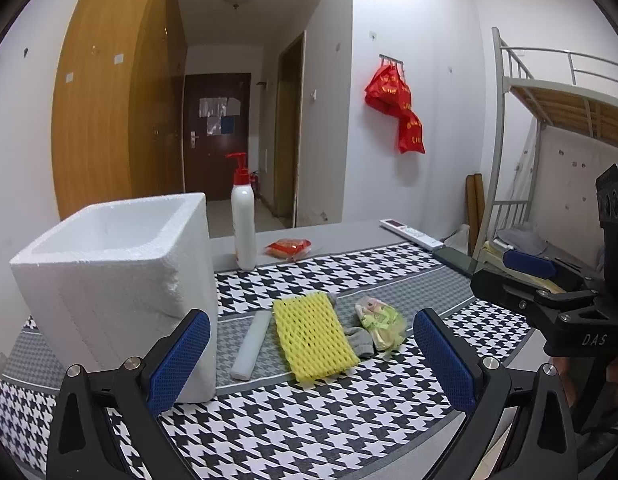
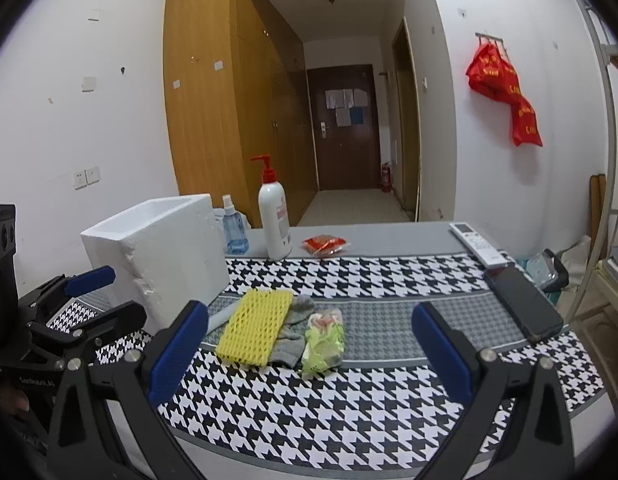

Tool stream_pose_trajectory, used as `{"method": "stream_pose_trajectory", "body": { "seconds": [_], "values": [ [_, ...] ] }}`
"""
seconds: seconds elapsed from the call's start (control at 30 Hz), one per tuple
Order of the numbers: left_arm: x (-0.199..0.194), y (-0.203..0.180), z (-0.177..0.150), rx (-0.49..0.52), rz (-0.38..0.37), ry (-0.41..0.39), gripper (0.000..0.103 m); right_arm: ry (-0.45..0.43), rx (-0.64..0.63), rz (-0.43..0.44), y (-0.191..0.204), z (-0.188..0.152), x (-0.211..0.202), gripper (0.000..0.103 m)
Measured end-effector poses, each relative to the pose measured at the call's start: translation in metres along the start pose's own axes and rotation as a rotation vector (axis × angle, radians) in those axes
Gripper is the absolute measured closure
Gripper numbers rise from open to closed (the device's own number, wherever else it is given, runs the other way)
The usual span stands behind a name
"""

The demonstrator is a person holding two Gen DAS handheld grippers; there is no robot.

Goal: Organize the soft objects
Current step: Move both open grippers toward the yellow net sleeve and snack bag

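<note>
A yellow foam net (image 1: 312, 337) (image 2: 256, 326) lies on the houndstooth cloth, with a white foam strip (image 1: 251, 344) to its left, a grey sock (image 1: 359, 339) (image 2: 291, 332) to its right, and a green-and-pink plastic packet (image 1: 380, 321) (image 2: 324, 340) beyond the sock. A white styrofoam box (image 1: 113, 284) (image 2: 165, 252) stands open-topped at the left. My left gripper (image 1: 311, 364) hovers open in front of the net, holding nothing. My right gripper (image 2: 309, 354) is open too, short of the packet and sock. Each gripper shows at the edge of the other's view.
At the back stand a white pump bottle (image 1: 244, 224) (image 2: 274, 224), a blue spray bottle (image 2: 234, 228) and a red snack packet (image 1: 289, 248) (image 2: 324, 245). A remote (image 2: 477, 245) and a black phone (image 2: 523, 304) lie at the right edge. A bunk bed (image 1: 549, 120) is right.
</note>
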State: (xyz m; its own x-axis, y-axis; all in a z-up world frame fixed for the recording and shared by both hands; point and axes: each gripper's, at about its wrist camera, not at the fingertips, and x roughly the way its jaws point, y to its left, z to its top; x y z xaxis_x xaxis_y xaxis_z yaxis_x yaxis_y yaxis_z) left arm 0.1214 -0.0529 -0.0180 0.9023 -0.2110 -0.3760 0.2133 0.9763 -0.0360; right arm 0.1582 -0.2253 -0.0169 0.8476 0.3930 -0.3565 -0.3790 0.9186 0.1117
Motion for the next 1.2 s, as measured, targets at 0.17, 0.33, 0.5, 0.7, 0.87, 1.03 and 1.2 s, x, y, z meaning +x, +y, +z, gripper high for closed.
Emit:
{"method": "stream_pose_trajectory", "body": {
  "seconds": [0.17, 0.33, 0.5, 0.7, 0.87, 1.03, 1.2],
  "values": [
    [0.014, -0.01, -0.002, 0.009, 0.0, 0.048, 0.001, 0.015, 0.019, 0.018, -0.011, -0.005, 0.005, 0.0],
    [0.026, -0.013, -0.004, 0.005, -0.004, 0.079, 0.001, 0.046, 0.03, 0.029, -0.02, -0.01, 0.018, 0.0],
    [0.041, -0.013, -0.006, -0.008, 0.016, 0.115, 0.001, 0.069, 0.039, 0.043, -0.028, -0.013, 0.029, 0.0],
    [0.057, -0.014, -0.005, -0.013, 0.036, 0.152, 0.001, 0.097, 0.046, 0.053, -0.035, -0.014, 0.041, 0.0],
    [0.069, -0.014, -0.007, -0.025, 0.061, 0.188, 0.001, 0.114, 0.046, 0.057, -0.04, -0.015, 0.047, 0.0],
    [0.078, -0.016, -0.008, -0.027, 0.063, 0.21, 0.001, 0.132, 0.052, 0.063, -0.045, -0.015, 0.054, 0.0],
    [0.088, -0.017, -0.008, -0.034, 0.069, 0.233, 0.001, 0.147, 0.053, 0.068, -0.049, -0.016, 0.061, 0.0]
  ]
}}
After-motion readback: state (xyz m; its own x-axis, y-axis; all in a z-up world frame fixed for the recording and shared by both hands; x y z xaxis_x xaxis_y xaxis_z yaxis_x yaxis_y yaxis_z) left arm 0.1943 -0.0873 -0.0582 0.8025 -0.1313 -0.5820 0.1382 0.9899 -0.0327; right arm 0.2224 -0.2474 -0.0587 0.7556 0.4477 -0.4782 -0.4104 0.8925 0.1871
